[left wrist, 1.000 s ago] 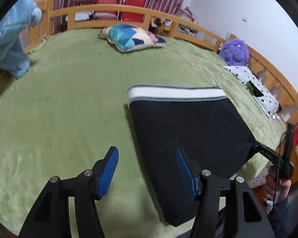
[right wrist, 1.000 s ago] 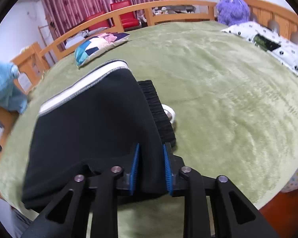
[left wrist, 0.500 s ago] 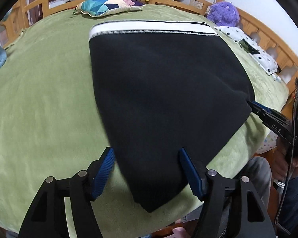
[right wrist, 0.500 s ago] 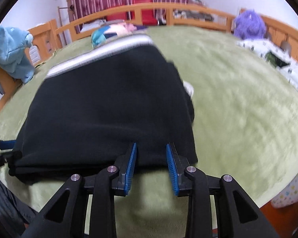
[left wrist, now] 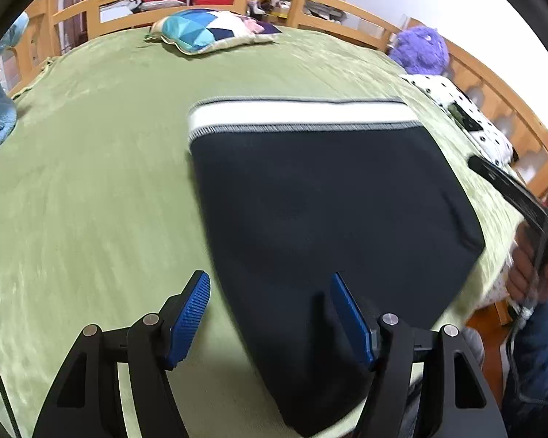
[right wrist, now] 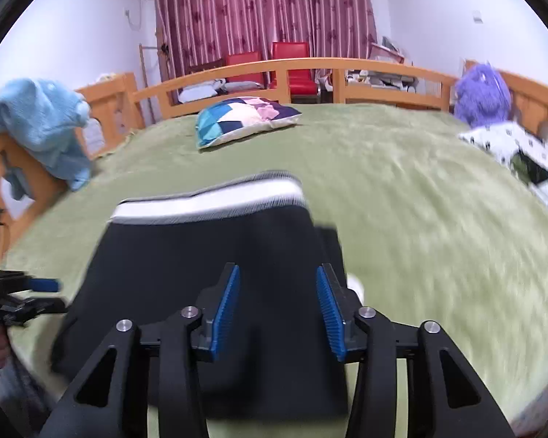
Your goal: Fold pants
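Note:
The black pants lie folded flat on the green bedspread, their white waistband at the far end. My left gripper is open above the pants' near left edge, holding nothing. My right gripper is open above the pants near their right side, holding nothing. It also shows at the right of the left wrist view, and the left gripper shows at the left edge of the right wrist view.
A patchwork pillow lies at the far end of the green bed. A wooden rail rings the bed. A blue towel hangs on the left rail. A purple plush and a dotted pillow sit at the right.
My right gripper has let go of the pants, opened wide and lifted back. My left gripper stayed open and pulled back from over the pants. The pants now rest flat.

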`<state>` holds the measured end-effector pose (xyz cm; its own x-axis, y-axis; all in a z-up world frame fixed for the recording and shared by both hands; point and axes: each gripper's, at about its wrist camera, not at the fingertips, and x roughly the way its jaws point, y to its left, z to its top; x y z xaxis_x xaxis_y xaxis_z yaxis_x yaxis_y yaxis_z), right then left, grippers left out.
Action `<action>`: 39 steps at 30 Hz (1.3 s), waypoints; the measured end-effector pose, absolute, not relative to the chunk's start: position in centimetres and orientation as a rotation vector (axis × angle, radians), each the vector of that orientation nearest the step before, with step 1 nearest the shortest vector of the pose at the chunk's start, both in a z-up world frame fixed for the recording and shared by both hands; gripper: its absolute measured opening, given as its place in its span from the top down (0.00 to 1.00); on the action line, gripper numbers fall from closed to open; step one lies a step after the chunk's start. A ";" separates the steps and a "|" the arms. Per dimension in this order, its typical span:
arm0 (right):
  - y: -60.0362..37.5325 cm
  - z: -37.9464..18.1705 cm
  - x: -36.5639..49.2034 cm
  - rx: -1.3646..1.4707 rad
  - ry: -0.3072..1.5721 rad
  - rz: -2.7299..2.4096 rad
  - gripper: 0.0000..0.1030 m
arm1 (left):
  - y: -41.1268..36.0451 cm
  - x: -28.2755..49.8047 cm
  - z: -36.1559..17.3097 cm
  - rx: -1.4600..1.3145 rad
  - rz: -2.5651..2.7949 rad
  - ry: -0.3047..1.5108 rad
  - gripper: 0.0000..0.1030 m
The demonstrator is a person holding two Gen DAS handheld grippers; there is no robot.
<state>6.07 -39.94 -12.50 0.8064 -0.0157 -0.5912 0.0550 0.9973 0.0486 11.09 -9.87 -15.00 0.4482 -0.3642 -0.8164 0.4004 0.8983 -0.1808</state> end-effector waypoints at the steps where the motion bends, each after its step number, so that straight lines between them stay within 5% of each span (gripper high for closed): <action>1: -40.2 -12.6 7.9 0.061 0.634 -0.044 0.52 | -10.0 11.6 -14.9 0.039 -0.462 0.995 0.35; 6: -42.1 -15.9 16.5 0.138 0.836 0.016 0.49 | -9.5 13.5 -14.8 0.014 -0.454 0.990 0.35; 9: -42.5 -16.6 17.6 0.117 0.830 -0.006 0.90 | -9.8 14.3 -14.7 0.009 -0.456 0.979 0.35; 13: -47.4 -14.7 14.5 0.403 0.708 0.050 0.90 | -10.6 15.2 -14.2 -0.011 -0.483 0.960 0.35; 17: -47.6 -19.0 15.3 0.338 0.799 -0.073 0.83 | -12.1 15.7 -14.2 -0.011 -0.501 0.946 0.35; 19: -47.5 -17.5 14.2 0.321 0.787 -0.095 0.67 | -12.6 15.3 -14.5 0.004 -0.508 0.953 0.35; 21: -47.4 -15.9 12.3 0.351 0.755 -0.098 0.66 | -12.8 14.3 -15.1 0.012 -0.518 0.963 0.35; 24: -45.6 -14.7 8.5 0.309 0.724 -0.038 0.52 | -13.2 11.9 -17.3 0.057 -0.526 1.004 0.27; 31: -41.2 -20.0 2.4 0.115 0.803 -0.083 0.47 | -12.2 7.1 -18.8 0.103 -0.517 0.998 0.22; 39: -40.1 -17.0 0.3 0.138 0.891 -0.215 0.47 | -11.8 7.1 -16.1 0.081 -0.468 1.025 0.23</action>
<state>0.29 -40.12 -17.05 0.6090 -0.1285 -0.7827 0.2429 0.9696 0.0297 7.12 -11.77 -16.08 0.4296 -0.3376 -0.8376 0.4120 0.8986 -0.1508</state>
